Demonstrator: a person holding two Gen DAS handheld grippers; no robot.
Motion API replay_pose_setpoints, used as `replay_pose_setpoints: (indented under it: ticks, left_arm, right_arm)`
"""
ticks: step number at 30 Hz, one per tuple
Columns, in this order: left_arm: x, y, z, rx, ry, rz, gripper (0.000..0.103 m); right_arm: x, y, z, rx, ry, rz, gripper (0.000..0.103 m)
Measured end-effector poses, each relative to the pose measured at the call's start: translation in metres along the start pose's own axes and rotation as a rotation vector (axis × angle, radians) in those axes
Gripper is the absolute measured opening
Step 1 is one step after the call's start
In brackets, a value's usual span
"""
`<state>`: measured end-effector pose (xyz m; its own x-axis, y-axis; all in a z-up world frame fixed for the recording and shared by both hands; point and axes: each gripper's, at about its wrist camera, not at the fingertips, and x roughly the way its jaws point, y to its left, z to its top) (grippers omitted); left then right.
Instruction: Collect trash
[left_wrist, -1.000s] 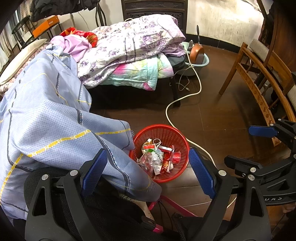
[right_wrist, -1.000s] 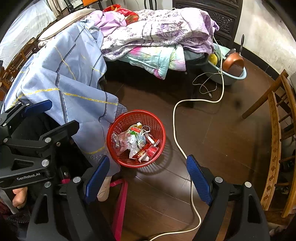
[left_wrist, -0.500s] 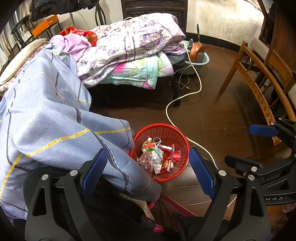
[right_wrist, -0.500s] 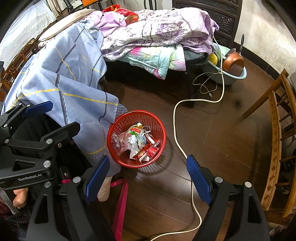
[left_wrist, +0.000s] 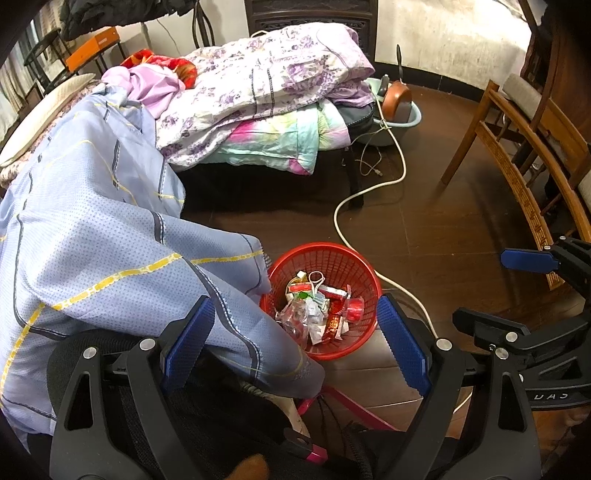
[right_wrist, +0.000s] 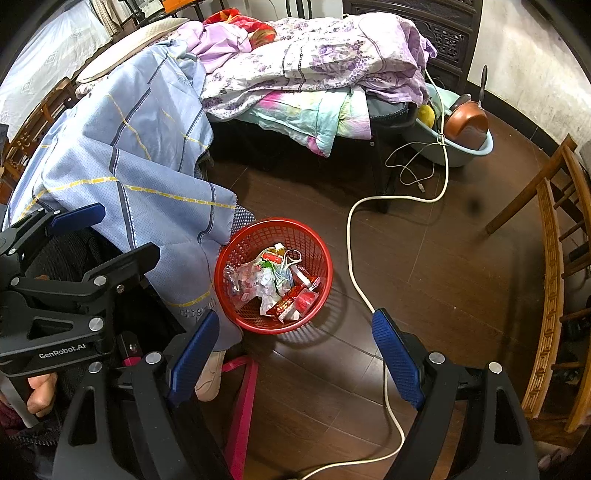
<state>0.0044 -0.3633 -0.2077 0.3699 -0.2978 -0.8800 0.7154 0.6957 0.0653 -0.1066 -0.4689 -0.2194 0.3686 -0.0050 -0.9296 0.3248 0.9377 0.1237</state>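
Nothing had shifted since a second earlier. The dark wood floor (right_wrist: 443, 266) spread between a bed piled with floral quilts (left_wrist: 273, 85) and a blue checked sheet (left_wrist: 92, 229). A red basket (right_wrist: 236, 258) of wrappers (right_wrist: 273, 284) stood on the floor beside the sheet. The left gripper (left_wrist: 295, 339) and right gripper (right_wrist: 291, 347) stayed spread wide, holding nothing.

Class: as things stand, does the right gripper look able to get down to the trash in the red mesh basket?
Probably yes: the right gripper has open jaws, and the red mesh basket is uncovered below.
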Motion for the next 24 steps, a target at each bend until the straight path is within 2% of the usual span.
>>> replay_pose_setpoints:
  ticks: [24]
  left_arm:
    - [-0.0008, 0.0008, -0.0005, 0.000, 0.002, -0.001, 0.086]
  right_arm:
    - [0.0013, -0.0008, 0.0000, 0.001, 0.003, 0.005, 0.083]
